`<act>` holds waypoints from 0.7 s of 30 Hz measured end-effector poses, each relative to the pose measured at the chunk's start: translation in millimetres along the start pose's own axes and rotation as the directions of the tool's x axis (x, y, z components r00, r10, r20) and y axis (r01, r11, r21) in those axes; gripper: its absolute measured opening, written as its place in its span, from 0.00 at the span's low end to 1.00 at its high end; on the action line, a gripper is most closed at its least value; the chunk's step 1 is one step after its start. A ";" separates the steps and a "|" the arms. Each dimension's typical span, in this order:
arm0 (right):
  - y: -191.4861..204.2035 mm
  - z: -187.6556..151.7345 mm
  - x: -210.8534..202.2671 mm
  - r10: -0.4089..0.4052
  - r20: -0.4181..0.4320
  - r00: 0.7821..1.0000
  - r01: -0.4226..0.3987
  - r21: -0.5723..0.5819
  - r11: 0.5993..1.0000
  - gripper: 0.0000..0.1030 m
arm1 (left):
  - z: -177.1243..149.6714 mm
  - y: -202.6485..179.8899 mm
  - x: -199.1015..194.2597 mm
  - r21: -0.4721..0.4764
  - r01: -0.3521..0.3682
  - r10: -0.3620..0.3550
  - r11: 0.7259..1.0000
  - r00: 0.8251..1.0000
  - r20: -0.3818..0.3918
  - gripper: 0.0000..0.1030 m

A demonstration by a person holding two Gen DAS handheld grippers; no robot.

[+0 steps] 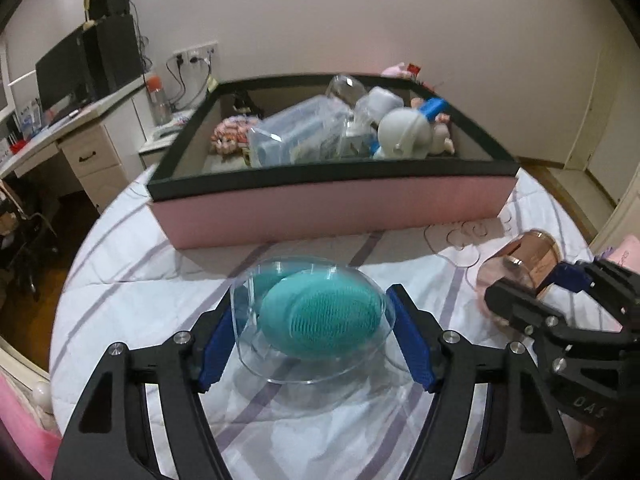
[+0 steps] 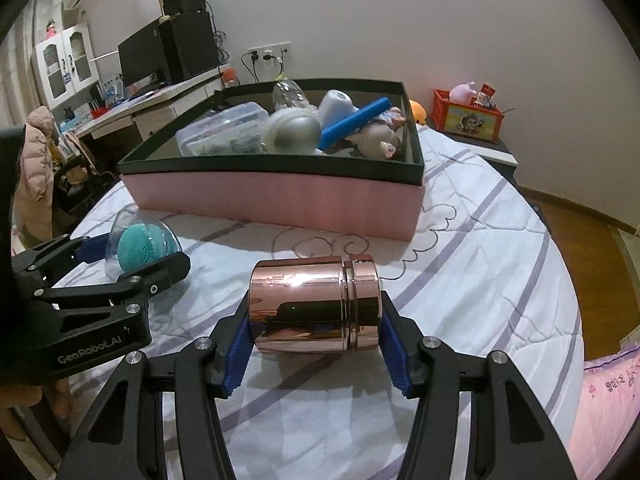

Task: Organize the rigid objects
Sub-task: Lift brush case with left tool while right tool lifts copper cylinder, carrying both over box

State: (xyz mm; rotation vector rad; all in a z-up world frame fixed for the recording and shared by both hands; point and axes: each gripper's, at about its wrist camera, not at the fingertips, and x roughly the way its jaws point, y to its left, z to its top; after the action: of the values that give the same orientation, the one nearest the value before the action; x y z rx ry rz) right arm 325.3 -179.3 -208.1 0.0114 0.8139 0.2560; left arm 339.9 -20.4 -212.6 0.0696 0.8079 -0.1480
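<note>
My left gripper (image 1: pixel 316 340) is shut on a clear oval case holding a teal silicone brush (image 1: pixel 320 318), just above the bed; it also shows in the right wrist view (image 2: pixel 140 250). My right gripper (image 2: pixel 316 344) is shut on a rose-gold metal canister (image 2: pixel 314 306) lying on its side, held by its two ends; the canister also shows in the left wrist view (image 1: pixel 524 256). A pink box with a black rim (image 1: pixel 332 212) (image 2: pixel 280 200) stands farther back on the bed and holds several toys and containers.
The bed has a white quilt with purple stripes (image 2: pixel 460 280). A desk with a monitor (image 1: pixel 60 76) stands to the left. A red crate (image 2: pixel 468 116) sits on a nightstand at the right. A pink pillow (image 2: pixel 612 392) lies at the near right.
</note>
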 end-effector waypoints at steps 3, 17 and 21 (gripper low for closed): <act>8.4 1.3 -7.9 0.012 0.016 1.000 -0.012 -0.001 1.000 0.56 | -1.2 2.9 -13.6 0.006 -0.009 0.009 1.000 1.000 0.030 0.70; 42.5 9.6 -51.2 0.000 0.107 0.994 0.003 -0.032 0.999 0.56 | -4.1 13.1 -67.1 -0.014 0.005 -0.004 1.000 0.991 0.133 0.70; 50.7 15.9 -72.3 -0.003 0.161 0.987 0.009 -0.037 0.999 0.56 | 0.8 15.1 -91.8 -0.014 -0.004 0.006 1.000 0.982 0.186 0.70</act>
State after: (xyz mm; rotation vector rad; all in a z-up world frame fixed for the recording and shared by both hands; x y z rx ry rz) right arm 278.0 -145.4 -139.8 -0.0058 0.6480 0.2613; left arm 280.4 4.1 -145.4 0.0436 0.6215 -0.1419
